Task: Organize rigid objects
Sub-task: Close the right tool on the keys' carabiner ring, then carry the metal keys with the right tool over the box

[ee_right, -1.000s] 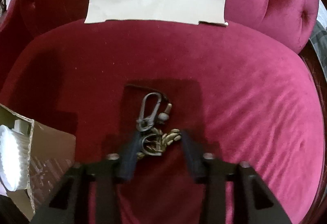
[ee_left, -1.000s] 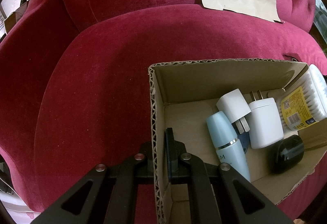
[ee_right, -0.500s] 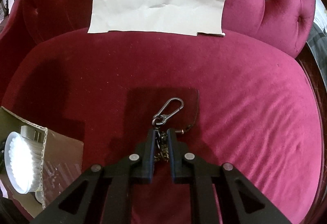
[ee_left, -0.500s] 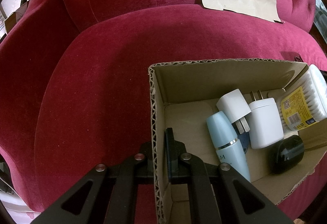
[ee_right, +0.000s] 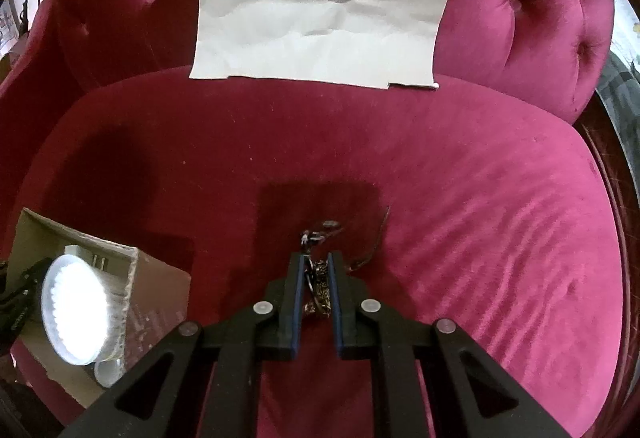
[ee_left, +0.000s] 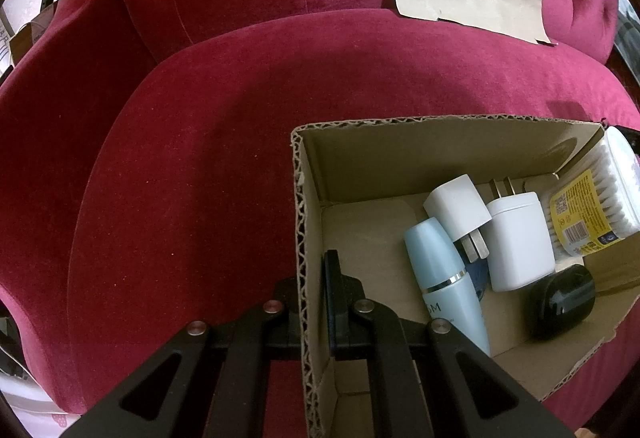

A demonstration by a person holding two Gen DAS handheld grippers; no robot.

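bronze keychain, blurred clasp, pinched in right gripper.

place: home living room | evidence: tufted crimson velvet sofa, cardboard box of household items

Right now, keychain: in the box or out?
Out. The keychain is clamped in the right hand-held gripper above the red cushion; the cardboard box sits off to the side.

Black angular claw, blue-edged pads; silver screws
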